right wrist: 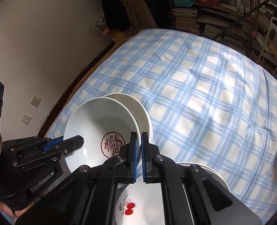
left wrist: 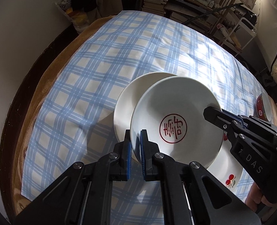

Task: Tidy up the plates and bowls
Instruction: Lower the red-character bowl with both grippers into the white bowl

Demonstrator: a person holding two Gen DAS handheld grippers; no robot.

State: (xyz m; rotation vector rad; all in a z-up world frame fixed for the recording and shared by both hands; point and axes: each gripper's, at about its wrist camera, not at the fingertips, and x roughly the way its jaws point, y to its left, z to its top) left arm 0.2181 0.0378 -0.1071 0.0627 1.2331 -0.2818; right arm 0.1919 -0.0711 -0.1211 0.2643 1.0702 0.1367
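With both the left hand-held gripper (left wrist: 135, 142) and the right hand-held gripper (right wrist: 138, 146) clamped on opposite rims of the stamped bowl (left wrist: 176, 120), lower it level onto the plain plate (left wrist: 131, 101) just beyond the fingertips.

On my right gripper (left wrist: 211, 112), seen from the left wrist, the black body bears the white letters "DAS"; on my left gripper (right wrist: 80, 140), seen from the right wrist, the body reads "GenRobot.AI"; the white bowl (left wrist: 176, 116) carries a red circular seal with a character I cannot read; a bag (left wrist: 239, 12) on the far shelf shows letters ending "BAG".
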